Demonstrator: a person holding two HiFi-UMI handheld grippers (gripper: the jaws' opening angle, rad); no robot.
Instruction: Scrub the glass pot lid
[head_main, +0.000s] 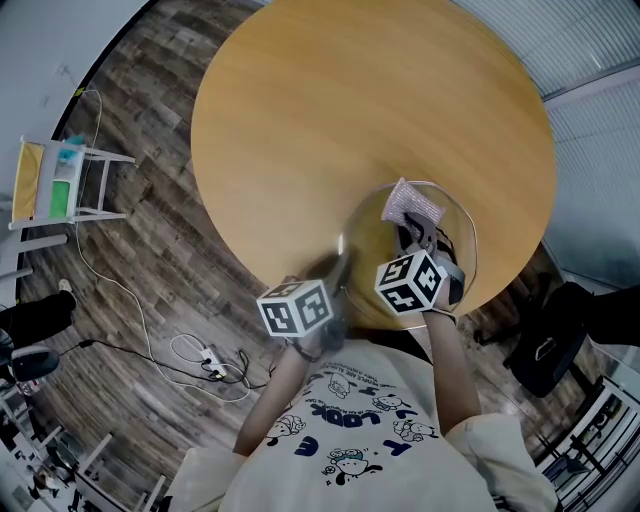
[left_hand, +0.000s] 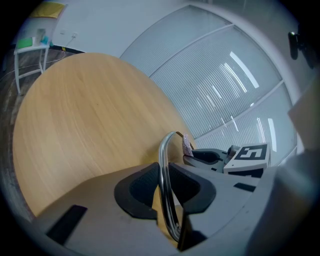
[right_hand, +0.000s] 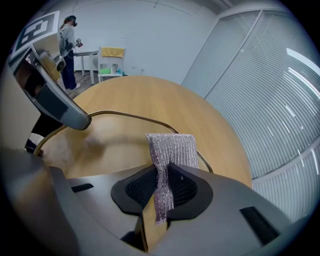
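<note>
— Looking for the glass pot lid (head_main: 362, 245). Where?

— Pinched by its metal rim between the fingers of the left gripper (left_hand: 163, 186), closed firmly on it. Held out over the near edge of the round table (head_main: 330, 110), likely to steady the glass and keep its face reachable.

— Scrubbing with what?

— With a silvery mesh scrubber (right_hand: 172, 150), clamped between the fingers of the right gripper (right_hand: 161, 189). Gripped low, apparently to leave a broad patch sticking out past the fingertips for wiping.

— Touching the glass?

— Cannot tell. Over the lid, just beyond those fingertips, near the far rim.
</note>
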